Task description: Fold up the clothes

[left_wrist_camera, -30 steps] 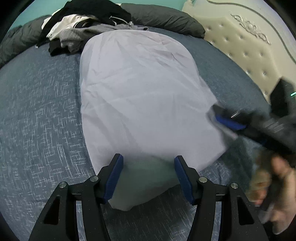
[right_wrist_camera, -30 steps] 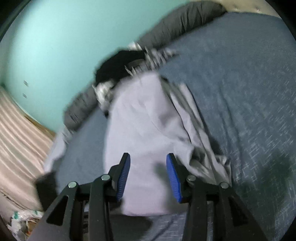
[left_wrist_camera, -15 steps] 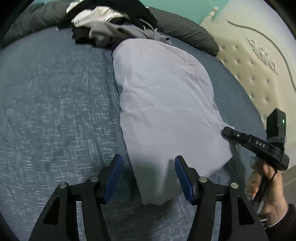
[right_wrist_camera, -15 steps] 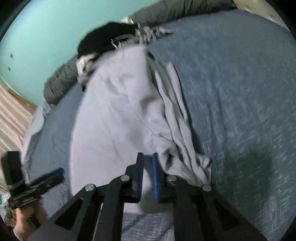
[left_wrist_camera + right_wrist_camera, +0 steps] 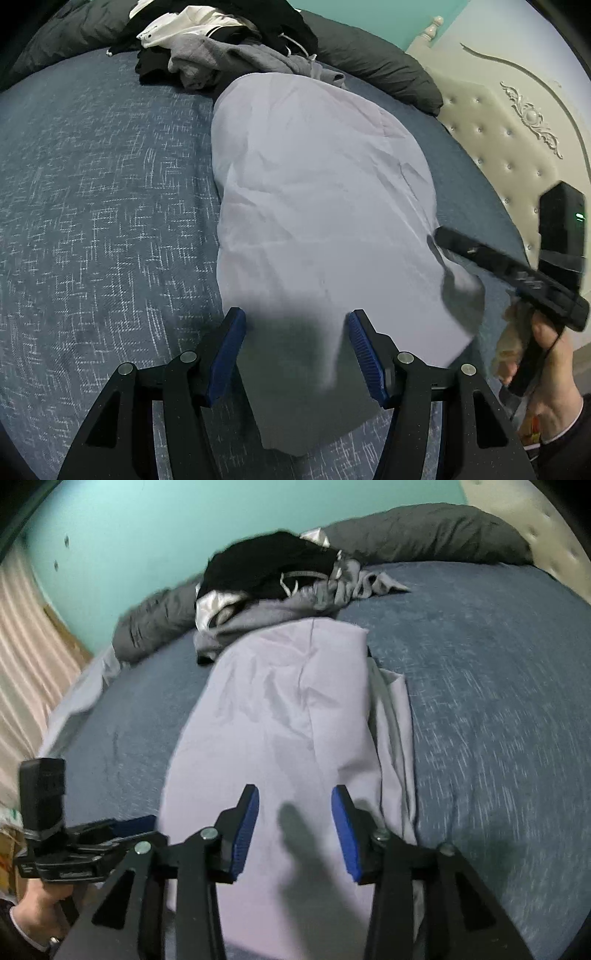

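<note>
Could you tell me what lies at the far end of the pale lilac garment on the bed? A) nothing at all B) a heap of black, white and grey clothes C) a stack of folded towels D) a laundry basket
B: the lilac garment runs up to a loose heap of black, white and grey clothes lying unfolded on the blue bedspread.

One lilac garment (image 5: 317, 206), perhaps two pillows (image 5: 424, 535)

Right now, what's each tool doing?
Left tool: open, holding nothing, over the lavender garment.
Right tool: open, holding nothing, over the same garment.
</note>
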{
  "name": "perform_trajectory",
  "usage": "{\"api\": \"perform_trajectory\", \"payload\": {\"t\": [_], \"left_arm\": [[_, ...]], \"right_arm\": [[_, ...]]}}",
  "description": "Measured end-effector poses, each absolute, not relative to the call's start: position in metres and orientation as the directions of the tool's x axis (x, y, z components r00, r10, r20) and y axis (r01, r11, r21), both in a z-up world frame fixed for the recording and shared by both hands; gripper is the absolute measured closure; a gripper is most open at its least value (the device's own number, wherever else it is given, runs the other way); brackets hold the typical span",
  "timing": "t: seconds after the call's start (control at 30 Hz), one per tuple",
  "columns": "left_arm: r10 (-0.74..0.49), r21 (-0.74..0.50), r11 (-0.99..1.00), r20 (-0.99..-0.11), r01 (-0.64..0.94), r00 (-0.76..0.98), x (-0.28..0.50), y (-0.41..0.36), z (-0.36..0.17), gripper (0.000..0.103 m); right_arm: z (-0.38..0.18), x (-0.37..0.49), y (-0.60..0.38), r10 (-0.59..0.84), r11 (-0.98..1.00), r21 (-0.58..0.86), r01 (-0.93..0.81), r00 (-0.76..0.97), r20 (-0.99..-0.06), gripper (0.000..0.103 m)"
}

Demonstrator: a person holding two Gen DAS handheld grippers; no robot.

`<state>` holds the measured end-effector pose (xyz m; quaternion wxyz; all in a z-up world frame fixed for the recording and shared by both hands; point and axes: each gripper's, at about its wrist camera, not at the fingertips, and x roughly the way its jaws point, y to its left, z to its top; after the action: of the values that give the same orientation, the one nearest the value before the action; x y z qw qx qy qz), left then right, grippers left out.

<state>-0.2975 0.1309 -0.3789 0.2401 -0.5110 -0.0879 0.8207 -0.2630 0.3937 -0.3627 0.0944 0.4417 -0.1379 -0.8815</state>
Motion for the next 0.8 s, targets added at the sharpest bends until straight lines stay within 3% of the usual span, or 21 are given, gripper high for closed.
{"api": "perform_trajectory", "payload": {"t": [0.2,0.5,0.6,0.67,0.7,0.8], "left_arm": [[0.46,-0.354,-0.878,-0.812,-0.324,-0.359,-0.301,0.135,-0.388,0.038],[0.456,-0.364,-0.883,-0.814,-0.295,-0.36,-0.3,0.128,-0.384,0.038],[0.447,-0.354,-0.888,-0.817,-0.294,-0.365,-0.296,0.119,-0.379,0.038],[0.45,-0.361,-0.886,-0.821,-0.291,-0.351,-0.293,0.114,-0.38,0.038],[0.462,-0.38,-0.88,-0.82,-0.284,-0.337,-0.29,0.112,-0.382,0.038],[0.506,-0.443,-0.859,-0.811,-0.257,-0.294,-0.282,0.104,-0.388,0.038]], "right_arm": [[-0.392,-0.286,0.391,-0.216,-0.975,0.214,0.063,-0.508,-0.834,0.062],[-0.394,-0.284,0.393,-0.186,-0.982,0.161,0.095,-0.466,-0.865,0.067],[-0.375,-0.272,0.406,-0.202,-0.979,0.185,0.085,-0.488,-0.849,0.061],[-0.366,-0.261,0.421,-0.232,-0.972,0.225,0.073,-0.486,-0.842,0.042],[-0.364,-0.255,0.43,-0.25,-0.966,0.249,0.066,-0.479,-0.841,0.038],[-0.369,-0.241,0.45,-0.301,-0.946,0.324,0.022,-0.436,-0.848,0.035]]}}
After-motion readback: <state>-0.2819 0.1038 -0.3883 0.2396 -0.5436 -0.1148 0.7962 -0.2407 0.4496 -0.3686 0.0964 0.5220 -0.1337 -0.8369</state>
